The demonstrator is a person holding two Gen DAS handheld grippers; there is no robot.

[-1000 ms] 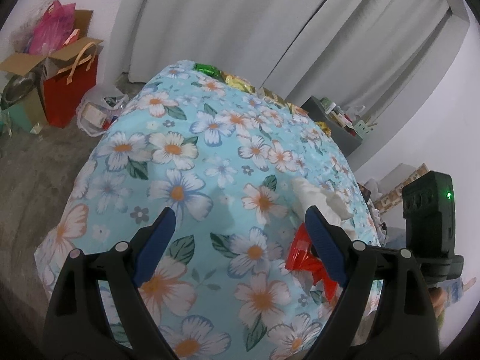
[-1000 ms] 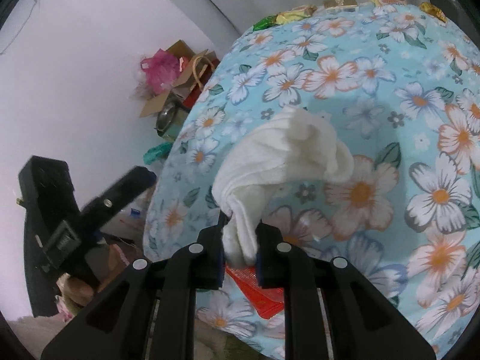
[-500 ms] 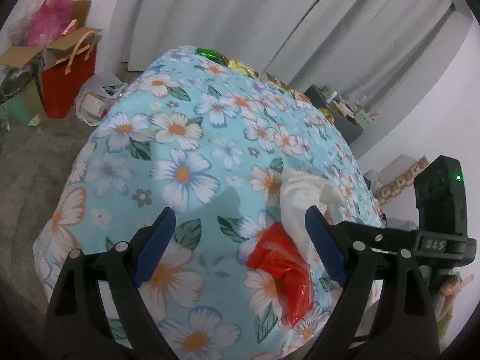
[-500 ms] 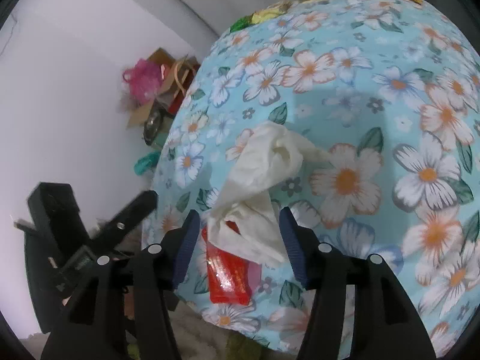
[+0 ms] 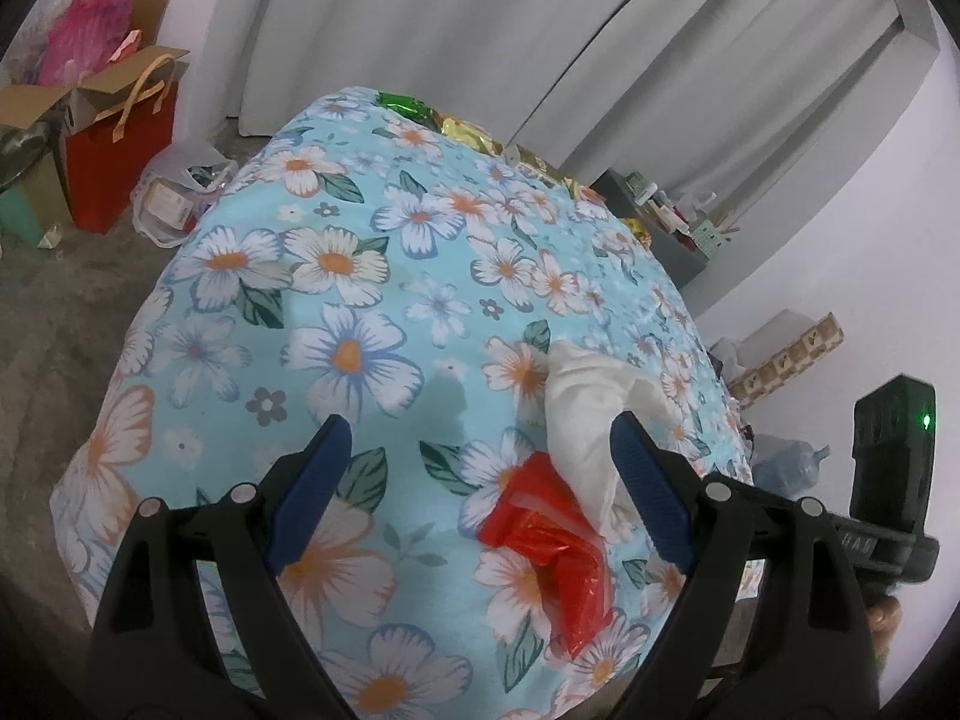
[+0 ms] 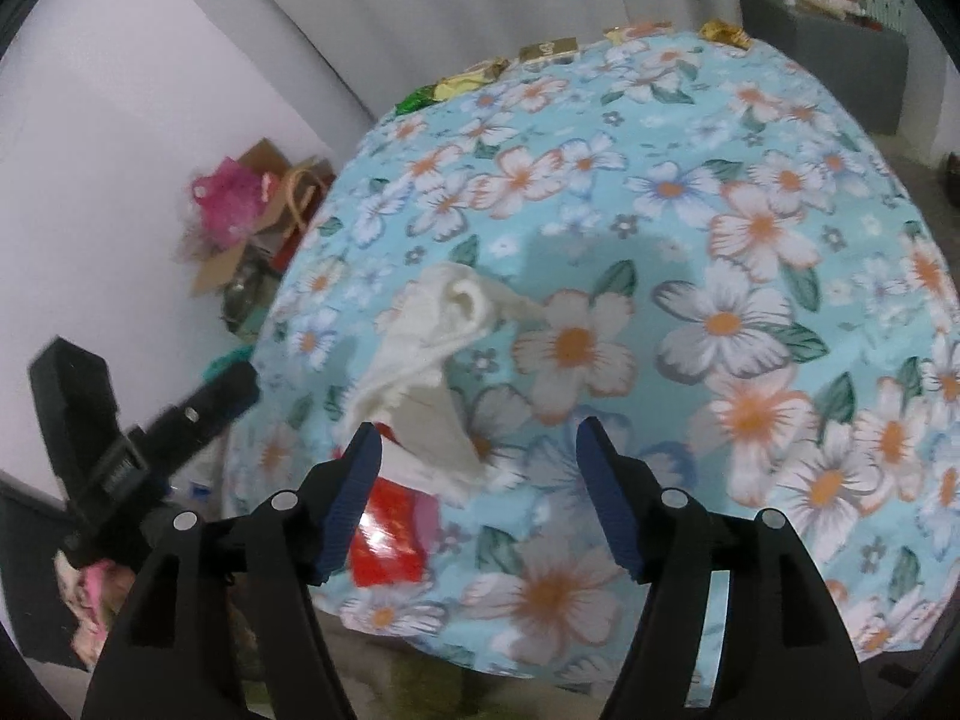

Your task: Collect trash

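Fingers of both the left gripper (image 5: 474,480) and right gripper (image 6: 477,462) are spread, empty. On the tabletop (image 5: 336,276), a tissue (image 5: 585,414) overlaps a red wrapper (image 5: 555,546); both should be pinched together.

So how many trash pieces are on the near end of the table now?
2. A crumpled white tissue lies partly over a red plastic wrapper near the table's front edge. Shiny wrappers along the far edge are separate; more may be hidden.
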